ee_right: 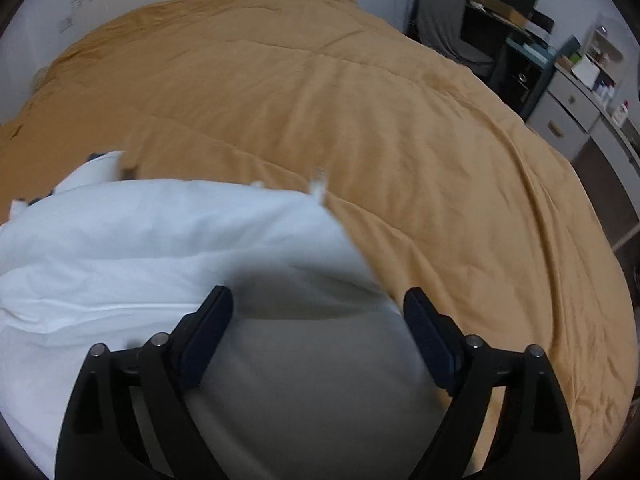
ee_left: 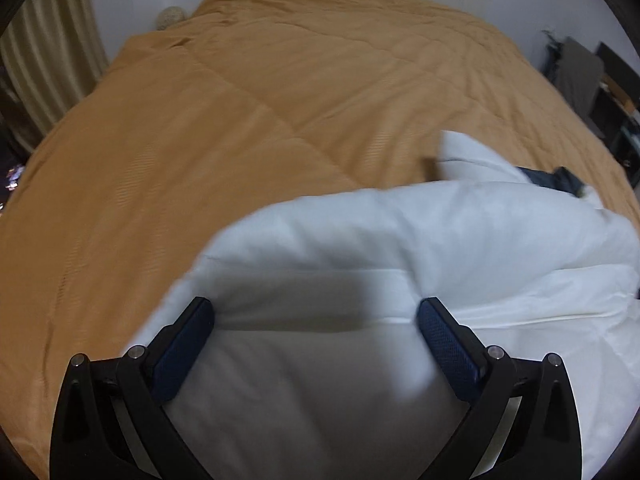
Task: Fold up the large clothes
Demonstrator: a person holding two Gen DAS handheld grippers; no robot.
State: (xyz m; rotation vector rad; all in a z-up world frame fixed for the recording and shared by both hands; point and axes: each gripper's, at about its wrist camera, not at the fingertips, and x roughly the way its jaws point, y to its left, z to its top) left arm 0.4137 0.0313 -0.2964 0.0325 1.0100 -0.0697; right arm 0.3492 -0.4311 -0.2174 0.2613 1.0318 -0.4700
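Where the mustard bedspread (ee_left: 248, 128) meets the bed's near edge, a white garment (ee_left: 400, 232) lies bunched beneath both tools. Left gripper (ee_left: 316, 312) and right gripper (ee_right: 318, 302) hang spread wide over it, pinching nothing. Motion blur hides whether pads touch cloth.

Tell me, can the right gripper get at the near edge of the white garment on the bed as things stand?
Probably yes: the right gripper is open, directly over the white garment on the orange bedspread, with nothing between.
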